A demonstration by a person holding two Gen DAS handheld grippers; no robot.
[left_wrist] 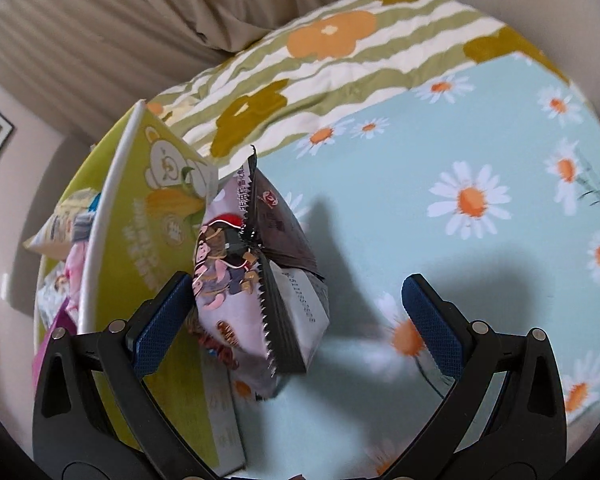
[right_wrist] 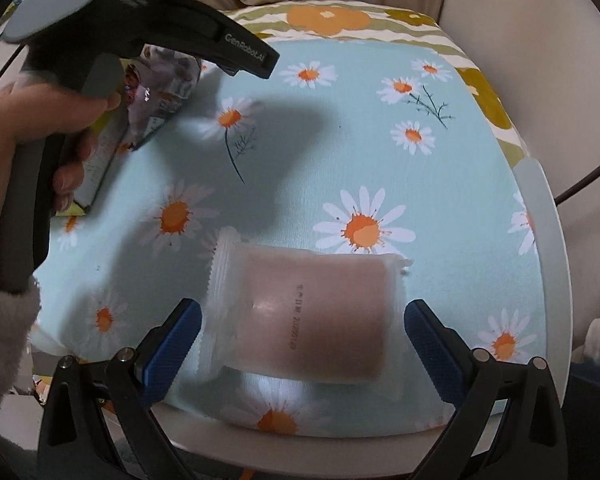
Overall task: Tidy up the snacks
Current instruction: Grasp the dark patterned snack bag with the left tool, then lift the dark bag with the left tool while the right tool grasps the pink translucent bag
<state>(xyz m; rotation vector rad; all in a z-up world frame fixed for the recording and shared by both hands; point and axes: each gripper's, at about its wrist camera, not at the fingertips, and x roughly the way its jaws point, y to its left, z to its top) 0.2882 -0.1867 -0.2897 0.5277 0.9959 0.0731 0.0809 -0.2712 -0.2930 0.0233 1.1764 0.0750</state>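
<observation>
Snack pouch (right_wrist: 312,316) lies between the right gripper's (right_wrist: 302,326) spread jaws near the table's (right_wrist: 556,240) front edge, while the left gripper (left_wrist: 300,304), jaws spread, flanks a packet (left_wrist: 256,264) beside the box (left_wrist: 156,208).

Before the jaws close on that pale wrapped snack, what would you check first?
1. Right gripper open wide: ok.
2. Pale wrapped snack sits between its jaws: ok.
3. Snack lies flat on the daisy cloth, nothing on top: ok.
4. Jaws low enough to catch the packet, not only its crimped edge: cannot tell.
5. Left gripper open, monkey-print packet leaning against the yellow-green box: ok.
6. Room left in the box: cannot tell.
</observation>
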